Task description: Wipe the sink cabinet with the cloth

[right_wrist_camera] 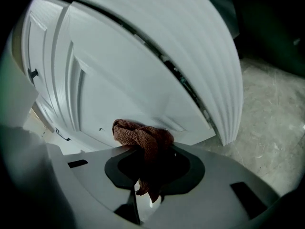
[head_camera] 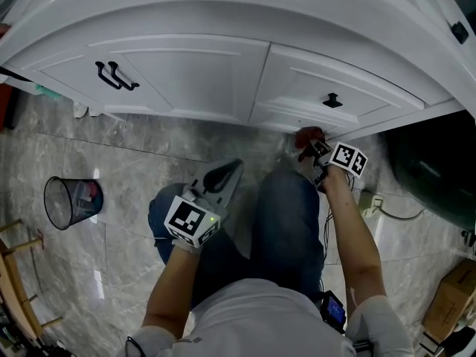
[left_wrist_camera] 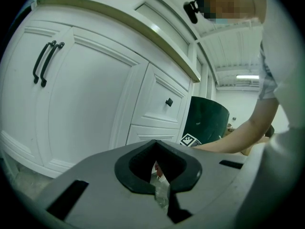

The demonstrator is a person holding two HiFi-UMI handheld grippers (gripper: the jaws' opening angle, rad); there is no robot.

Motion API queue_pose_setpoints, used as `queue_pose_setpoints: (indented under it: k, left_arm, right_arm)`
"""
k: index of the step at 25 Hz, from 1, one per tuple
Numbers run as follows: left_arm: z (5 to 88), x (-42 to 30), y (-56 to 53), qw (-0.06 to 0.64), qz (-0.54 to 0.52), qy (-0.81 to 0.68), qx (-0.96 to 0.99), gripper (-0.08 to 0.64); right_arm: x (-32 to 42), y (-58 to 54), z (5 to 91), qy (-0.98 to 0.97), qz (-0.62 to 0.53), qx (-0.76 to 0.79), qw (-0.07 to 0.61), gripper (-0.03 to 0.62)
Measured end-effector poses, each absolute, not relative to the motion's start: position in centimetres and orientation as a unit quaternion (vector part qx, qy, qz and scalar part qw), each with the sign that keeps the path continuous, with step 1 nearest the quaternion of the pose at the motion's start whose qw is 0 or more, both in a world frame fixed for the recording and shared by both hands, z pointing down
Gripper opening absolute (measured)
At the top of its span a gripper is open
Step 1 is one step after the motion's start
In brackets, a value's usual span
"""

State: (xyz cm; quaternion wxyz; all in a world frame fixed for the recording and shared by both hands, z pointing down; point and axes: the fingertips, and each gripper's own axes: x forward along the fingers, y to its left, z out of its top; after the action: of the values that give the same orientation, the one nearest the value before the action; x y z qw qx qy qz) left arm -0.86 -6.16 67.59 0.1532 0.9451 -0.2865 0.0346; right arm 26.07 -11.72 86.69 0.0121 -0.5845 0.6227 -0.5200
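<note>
Sink cabinet (head_camera: 186, 73), white and panelled, is filling the head view from 10 to 2 o'clock, its curved front bulging toward me. Below it, grey marbled floor (head_camera: 111, 169) is stretching across the rest of the picture. A dark green drum (head_camera: 435, 169) is standing at 3 o'clock, just beside the cabinet's right end. A black wire wastebasket (head_camera: 72, 201) is sitting on the floor at 9 o'clock, well apart from the cabinet, and a cardboard box (head_camera: 452, 297) is showing at 4 o'clock near the frame's edge.

I am holding the left tongs (head_camera: 235, 166) close to the centre, over my knees and apart from the cabinet. They are pointing toward 1 o'clock, and their jaws are lying together with nothing between them. I am reaching the right tongs (head_camera: 314, 149) out at 2 o'clock, down at the cabinet's lower edge. They are clamping a bunched reddish-brown cloth (head_camera: 307, 134). In the right gripper view the cloth is bulging out above the jaws and seems to be pressing against the bottom rail beneath the drawer.

Two black bar handles (head_camera: 115, 75) are sitting side by side on the doors at 11 o'clock, and a small black knob (head_camera: 332, 100) is sitting on the drawer just above the cloth.
</note>
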Motion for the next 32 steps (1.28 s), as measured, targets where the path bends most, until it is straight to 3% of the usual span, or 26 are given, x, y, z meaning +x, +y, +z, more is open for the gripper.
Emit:
queue_pose_setpoints:
  k: [20, 32]
  left_arm:
    - [66.2, -3.5, -5.2, 0.148, 0.02, -0.304, 0.941, 0.011]
    - [66.2, -3.8, -5.2, 0.148, 0.021, -0.308, 0.94, 0.011]
  right_arm:
    - [14.4, -15.8, 85.8, 0.675, -0.539, -0.504, -0.012, 0.098]
    - [13.0, -16.3, 80.6, 0.681, -0.534, -0.497, 0.069, 0.098]
